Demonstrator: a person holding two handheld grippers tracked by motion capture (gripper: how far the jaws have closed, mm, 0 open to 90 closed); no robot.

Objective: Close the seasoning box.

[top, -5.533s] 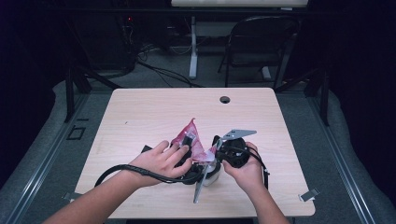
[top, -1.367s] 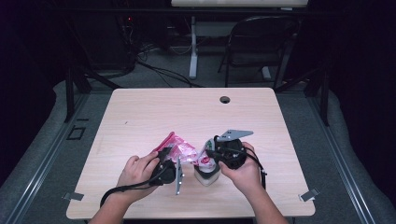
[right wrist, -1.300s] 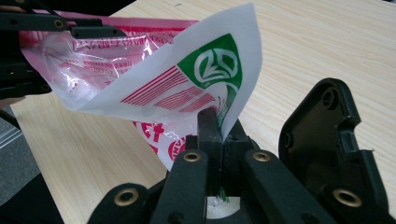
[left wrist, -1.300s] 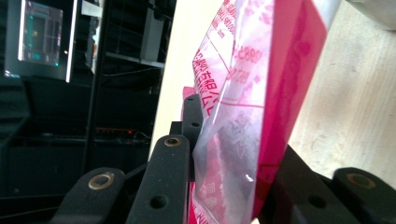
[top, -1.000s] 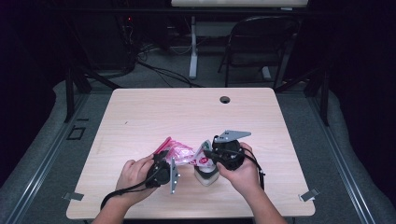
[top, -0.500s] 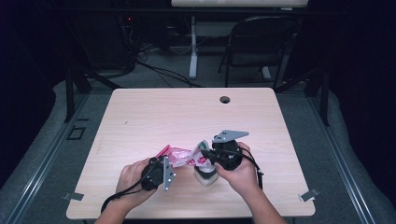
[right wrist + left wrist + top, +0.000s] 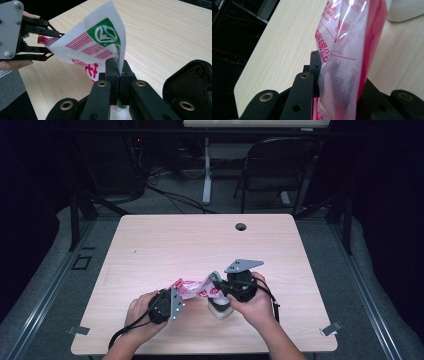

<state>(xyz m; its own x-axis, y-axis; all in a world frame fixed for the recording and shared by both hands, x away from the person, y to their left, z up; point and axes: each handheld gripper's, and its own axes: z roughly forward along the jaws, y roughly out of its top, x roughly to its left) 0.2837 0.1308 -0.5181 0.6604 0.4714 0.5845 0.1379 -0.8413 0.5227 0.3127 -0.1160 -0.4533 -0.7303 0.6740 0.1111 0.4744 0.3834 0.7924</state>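
I have the plastic bag (image 7: 196, 289) stretched between my two grippers just above the table (image 7: 165, 245), near its front edge and a little left of centre. My right gripper (image 7: 117, 68) is clenched flat on the bag's white edge by the green emblem, jaws pressed together with only the film between them. My left gripper (image 7: 337, 75) grasps the other end, the pink-printed film bunched between its jaws, with white granules showing inside the bag. In the high view the left gripper (image 7: 172, 301) sits toward the front-left and the right gripper (image 7: 216, 287) beside it, above a pale rounded object (image 7: 219, 309) resting on the table.

To do this pull well, I judge I should keep both grips firm and draw the hands apart evenly, along the seam, not twisting. The film is thin; a jerk could tear it unevenly and scatter the granules. I want the opening kept upward.
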